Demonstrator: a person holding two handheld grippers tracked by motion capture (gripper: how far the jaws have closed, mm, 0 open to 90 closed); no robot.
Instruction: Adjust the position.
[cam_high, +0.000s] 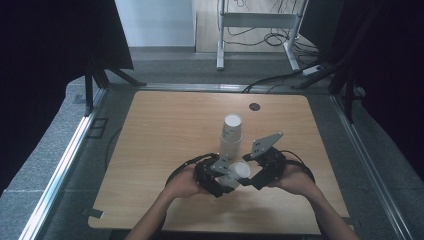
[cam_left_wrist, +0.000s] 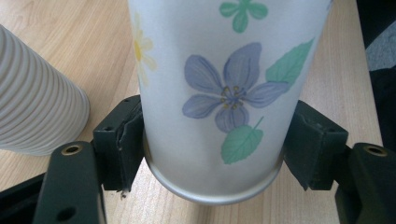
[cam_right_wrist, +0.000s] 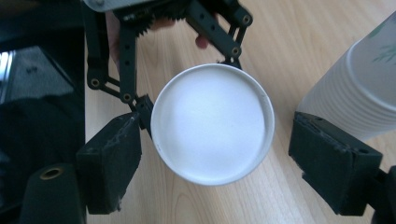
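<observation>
A white paper cup (cam_high: 240, 171) printed with blue flowers and green leaves (cam_left_wrist: 219, 84) lies on its side above the wooden table (cam_high: 160, 135). My left gripper (cam_high: 226, 178) (cam_left_wrist: 212, 144) is shut on it near its base, a pad pressed on either side. The cup's white round end (cam_right_wrist: 212, 123) faces my right gripper (cam_high: 248, 178) (cam_right_wrist: 217, 158), which is open. Its pads (cam_right_wrist: 109, 163) flank the rim with gaps on both sides. A stack of white ribbed cups (cam_high: 231, 134) (cam_left_wrist: 32, 102) (cam_right_wrist: 359, 88) stands upright just beyond both grippers.
A small black round cap (cam_high: 254, 106) sits in the table near its far edge. Aluminium rails (cam_high: 65, 160) run along the table's sides. Behind the table stand a white metal frame (cam_high: 220, 35), floor cables (cam_high: 280, 37) and dark curtains (cam_high: 45, 40).
</observation>
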